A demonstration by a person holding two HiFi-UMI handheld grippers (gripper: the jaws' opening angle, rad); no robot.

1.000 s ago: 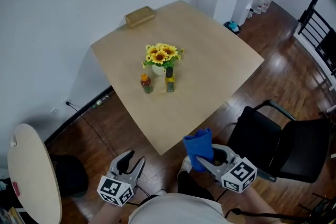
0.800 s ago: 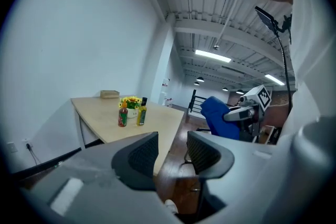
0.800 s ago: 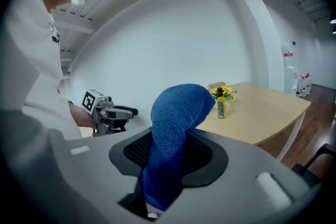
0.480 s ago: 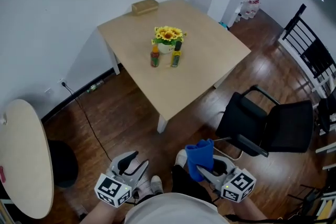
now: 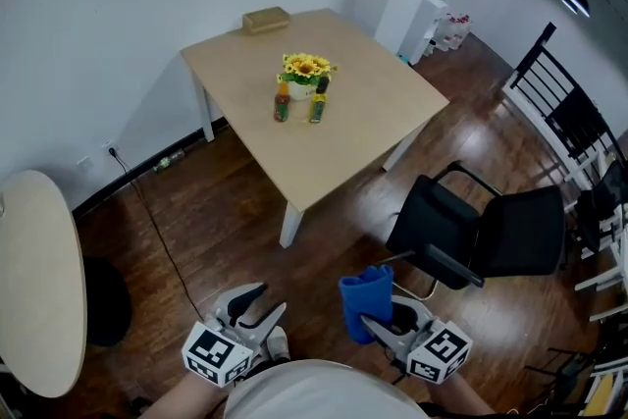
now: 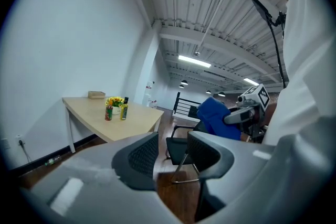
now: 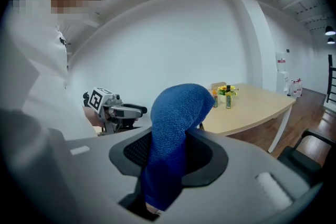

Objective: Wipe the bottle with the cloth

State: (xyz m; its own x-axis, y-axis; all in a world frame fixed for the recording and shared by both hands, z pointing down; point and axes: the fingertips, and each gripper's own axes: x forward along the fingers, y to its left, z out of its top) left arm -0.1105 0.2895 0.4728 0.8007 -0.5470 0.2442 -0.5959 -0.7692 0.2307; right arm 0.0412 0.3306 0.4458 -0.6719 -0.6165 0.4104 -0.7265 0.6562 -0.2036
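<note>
Right gripper is shut tight on the blue cloth. In the right gripper view the two jaws squeeze the lower part of the cloth. The cloth's long way goes up and down. It stands up out of the jaws, and its top bends over in a round hump. The bottom end hangs down a little under the jaws.

Left gripper holds nothing. In the left gripper view its jaws are apart, and only the brown floor and a chair leg show in the gap. Both grippers are low in the head view, close to the person's body and side by side.

Far from both grippers is the square table. Two small bottles stand on it. Both stand straight up, tops up. One is the bottle with the orange top. Beside it, with a small gap, is the bottle with the dark top. Just behind them is a white pot of yellow flowers. A small brown box sits at the far corner of the table.

A black chair stands on the floor between the table and the right gripper. No gripper touches a bottle.
</note>
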